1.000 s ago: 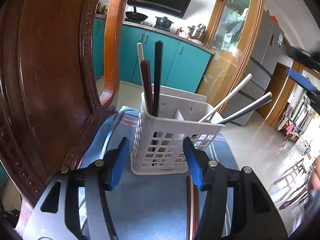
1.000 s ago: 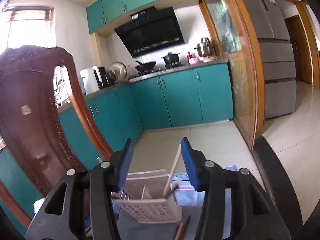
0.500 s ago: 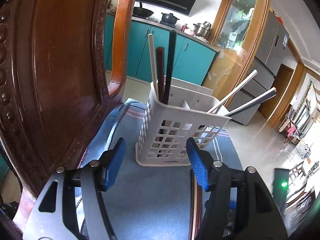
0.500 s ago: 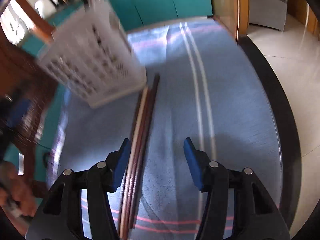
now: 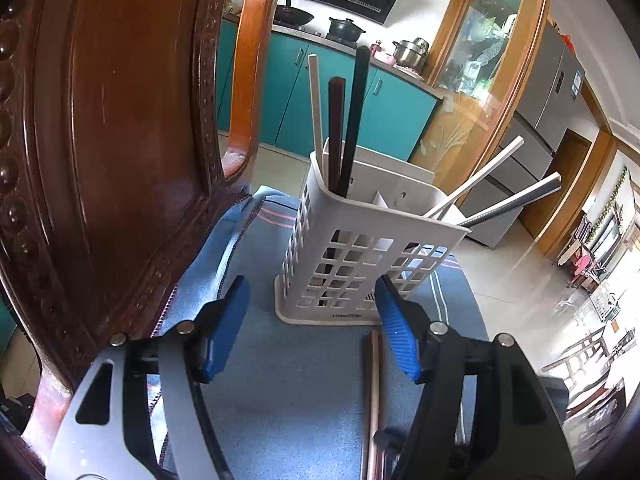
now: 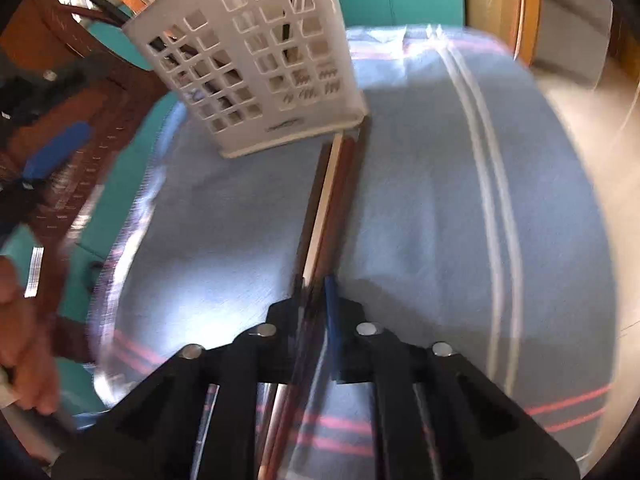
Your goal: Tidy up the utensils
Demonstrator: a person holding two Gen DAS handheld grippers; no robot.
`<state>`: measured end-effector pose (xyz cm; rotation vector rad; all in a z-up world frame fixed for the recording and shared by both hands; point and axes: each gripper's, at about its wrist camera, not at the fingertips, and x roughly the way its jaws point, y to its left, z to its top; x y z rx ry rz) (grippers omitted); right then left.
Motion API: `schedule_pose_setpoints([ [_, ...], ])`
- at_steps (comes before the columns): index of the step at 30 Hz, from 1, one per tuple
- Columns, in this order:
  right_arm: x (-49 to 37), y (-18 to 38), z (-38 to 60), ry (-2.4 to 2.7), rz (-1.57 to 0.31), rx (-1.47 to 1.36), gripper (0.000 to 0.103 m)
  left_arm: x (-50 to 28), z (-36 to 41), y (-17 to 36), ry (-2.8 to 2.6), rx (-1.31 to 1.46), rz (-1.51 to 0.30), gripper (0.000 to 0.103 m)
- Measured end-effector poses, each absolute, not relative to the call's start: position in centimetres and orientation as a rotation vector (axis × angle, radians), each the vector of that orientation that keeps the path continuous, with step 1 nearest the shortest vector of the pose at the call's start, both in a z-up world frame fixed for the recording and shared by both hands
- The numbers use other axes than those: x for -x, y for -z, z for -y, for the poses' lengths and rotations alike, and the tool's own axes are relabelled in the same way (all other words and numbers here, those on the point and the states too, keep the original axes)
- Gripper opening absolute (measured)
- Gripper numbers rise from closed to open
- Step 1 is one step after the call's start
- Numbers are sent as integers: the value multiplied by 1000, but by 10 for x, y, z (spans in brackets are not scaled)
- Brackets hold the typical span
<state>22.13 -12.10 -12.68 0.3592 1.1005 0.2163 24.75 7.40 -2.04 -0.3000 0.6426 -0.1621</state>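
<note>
Chopsticks blurred, near ends hidden between right tool pads.

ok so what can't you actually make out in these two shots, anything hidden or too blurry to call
- Right wrist view: the right gripper is shut over the chopsticks on the cloth; motion blur hides how many it pinches.
- Left wrist view: those chopsticks run off the bottom edge, partly behind the left gripper.
- Both views: the white basket has lattice walls that hide where the standing chopsticks end.
- Right wrist view: a hand is cut off by the left edge.
</note>
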Motion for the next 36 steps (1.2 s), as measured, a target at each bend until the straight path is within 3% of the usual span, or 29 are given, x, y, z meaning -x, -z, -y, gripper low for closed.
schedule_pose_setpoints([
  [8, -203, 115, 141, 26, -1074, -202, 7, -253, -67, 33, 161, 263, -717, 69],
  [15, -192, 109, 156, 19, -1070, -265, 8, -264, -54, 59, 159, 214, -855, 69],
  [18, -192, 109, 159, 33, -1065, -270, 23, -265, -42, 68, 185, 159, -901, 69],
  [22, -189, 106, 162, 58, -1055, -257, 35, -267, -26, 79, 204, 105, -947, 69],
  [36, -194, 111, 165, 67, -1073, -258, 38, -272, -7, 105, 213, 35, -1035, 69],
])
